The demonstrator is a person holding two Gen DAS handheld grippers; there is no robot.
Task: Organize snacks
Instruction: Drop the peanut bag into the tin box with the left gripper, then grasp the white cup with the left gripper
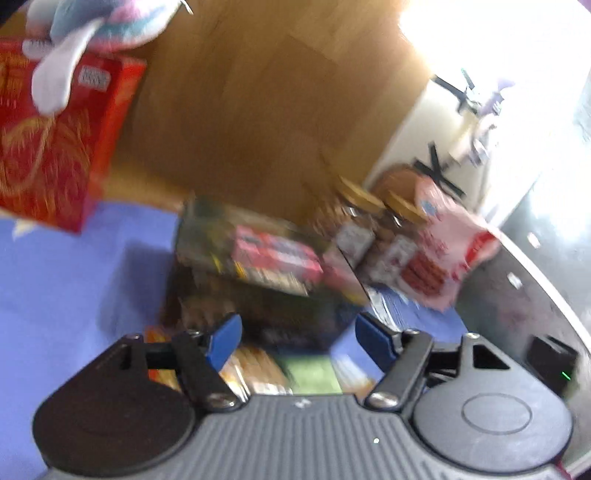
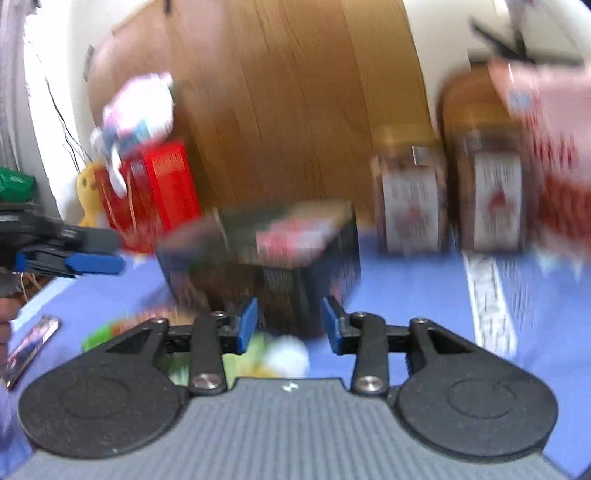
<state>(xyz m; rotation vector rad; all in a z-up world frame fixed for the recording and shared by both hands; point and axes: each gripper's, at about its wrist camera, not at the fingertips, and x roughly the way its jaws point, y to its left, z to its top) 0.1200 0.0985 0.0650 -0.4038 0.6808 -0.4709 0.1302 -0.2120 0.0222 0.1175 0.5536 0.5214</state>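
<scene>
On the blue counter [image 2: 424, 280], a red box [image 2: 155, 192] stands at left. The dark basket [image 2: 280, 254] of snacks sits mid-counter; the left gripper [image 1: 295, 343] and right gripper [image 2: 288, 321] hover before it, gaping and empty. Two jars [image 2: 410, 199] stand right.

dark snack basket [image 2: 295, 266], red packet [image 2: 291, 236] inside

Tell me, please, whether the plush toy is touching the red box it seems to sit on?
Touching. In the left wrist view the plush toy lies on top of the red box, its pale limb draped down over the box's front; no gap shows despite the blur.
</scene>
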